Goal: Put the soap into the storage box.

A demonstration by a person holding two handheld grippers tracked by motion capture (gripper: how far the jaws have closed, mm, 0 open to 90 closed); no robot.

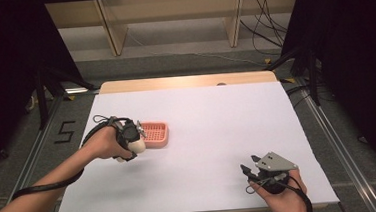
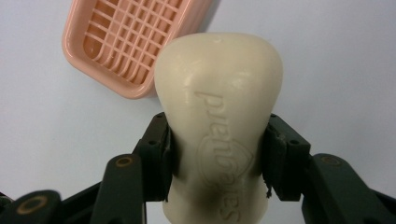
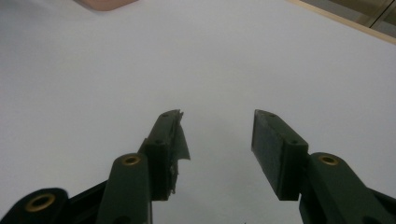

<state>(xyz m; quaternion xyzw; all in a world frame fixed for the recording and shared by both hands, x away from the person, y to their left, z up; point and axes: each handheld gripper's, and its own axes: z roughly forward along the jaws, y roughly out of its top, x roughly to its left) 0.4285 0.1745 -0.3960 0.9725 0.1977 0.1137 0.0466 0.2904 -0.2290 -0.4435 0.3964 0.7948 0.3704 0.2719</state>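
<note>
Soap [image 2: 219,116] sat clamped between the jaws of the left gripper [image 2: 218,158], a cream bar with raised lettering, held above the white table cover [image 1: 212,129] just beside the pink soap dish [image 1: 154,134]. That slatted dish lay empty, close to the bar's far end. Over at the near right, the right gripper [image 3: 217,140] hung with its jaws spread wide, gripping nothing.

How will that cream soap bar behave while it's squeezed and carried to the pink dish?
The soap bar looks solid, so it probably stays stiff. Its smooth, rounded sides may slip in the left hand-held gripper, gripped near one end. On the slatted soap dish it should lie flat.
</note>
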